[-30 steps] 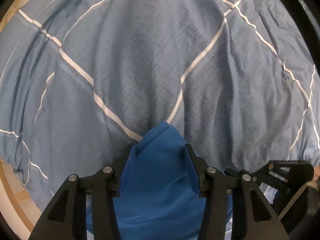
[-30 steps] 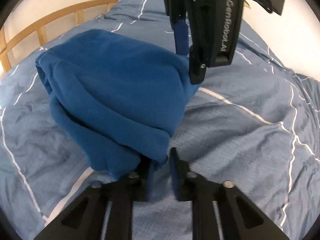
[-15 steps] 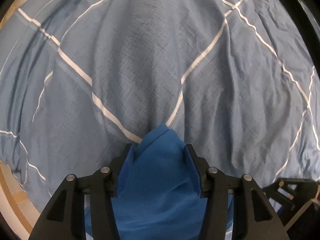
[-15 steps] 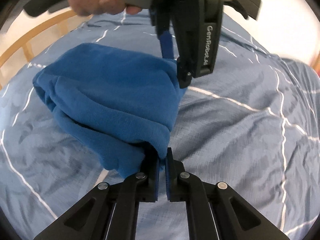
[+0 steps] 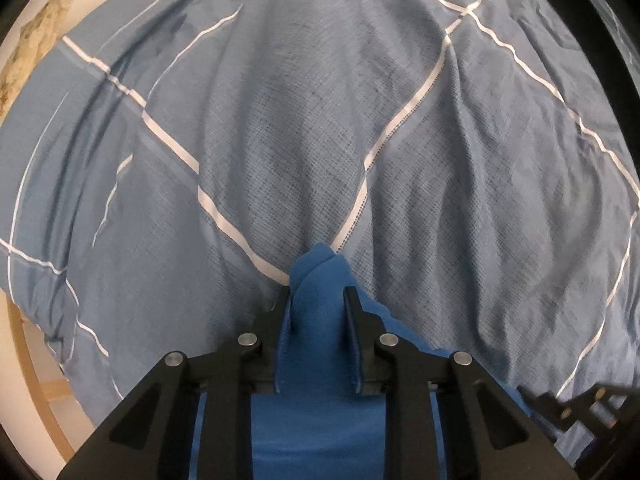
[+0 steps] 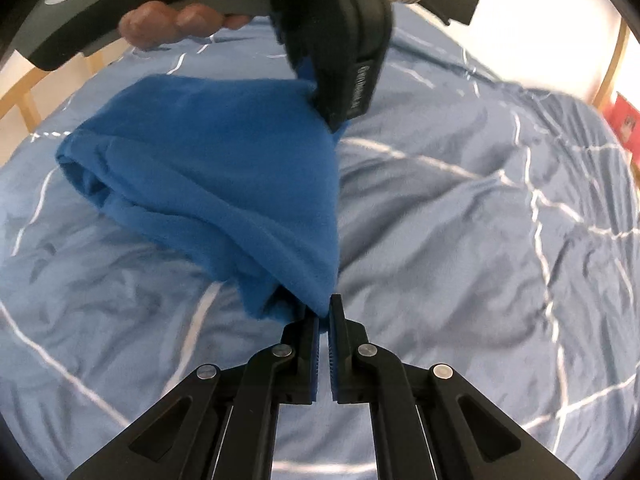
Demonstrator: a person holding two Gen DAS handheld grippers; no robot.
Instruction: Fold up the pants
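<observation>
At the bottom centre of the right wrist view, the right gripper [image 6: 324, 312] is clamped tight on the near corner of the blue pants [image 6: 224, 160], its jaws almost meeting on the fleece. From there the cloth rises up the frame, a taut edge running to the left gripper [image 6: 332, 116] at upper centre, where a hand [image 6: 176, 26] grips the handle. In the left wrist view the left gripper [image 5: 316, 300] has just been closing, and a bunch of pants [image 5: 320, 320] sits between its jaws, apparently pinched. The rest of the garment sags in a loose roll at left, above the checked duvet [image 6: 480, 220].

The step looks like lifting one edge to fold it over. To do it well, keep both corners level and the edge tense, and lay it down squarely onto the duvet.
</observation>
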